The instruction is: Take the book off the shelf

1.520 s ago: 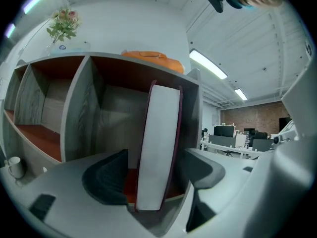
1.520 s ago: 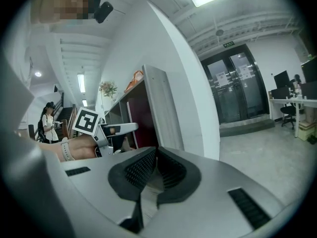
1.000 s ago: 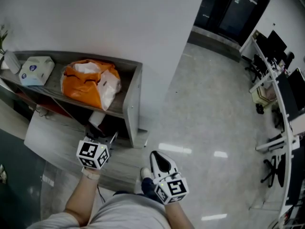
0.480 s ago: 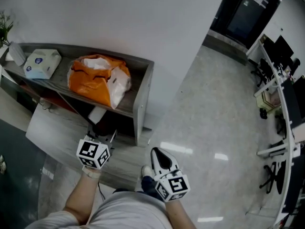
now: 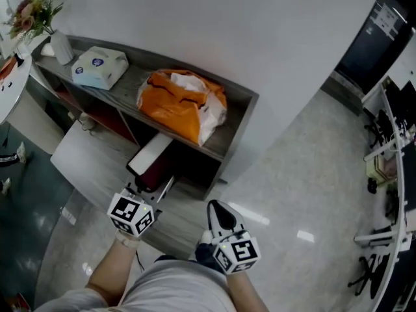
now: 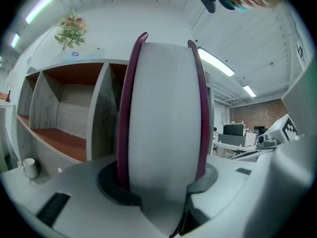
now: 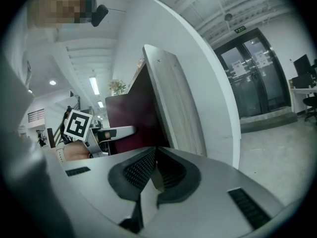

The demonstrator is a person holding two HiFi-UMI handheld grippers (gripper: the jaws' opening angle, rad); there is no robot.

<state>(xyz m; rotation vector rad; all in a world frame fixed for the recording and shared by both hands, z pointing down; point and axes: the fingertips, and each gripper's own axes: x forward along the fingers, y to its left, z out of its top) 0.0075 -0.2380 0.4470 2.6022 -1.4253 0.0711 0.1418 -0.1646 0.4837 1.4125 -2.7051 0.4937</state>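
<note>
Book, maroon covers with the white page edge up, juts out of the lower compartment of the shelf, below the orange bag on the top board. Left gripper is clamped on its near end, one pad on each cover. Right gripper hangs low beside the left, off the shelf's end panel, jaws together with nothing between them.

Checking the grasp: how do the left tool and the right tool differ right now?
The left tool is clamped on the maroon-covered book; the right tool is shut and empty. The left tool reaches to the shelf's lower compartment; the right tool hangs back from it. Both carry marker cubes.
</note>
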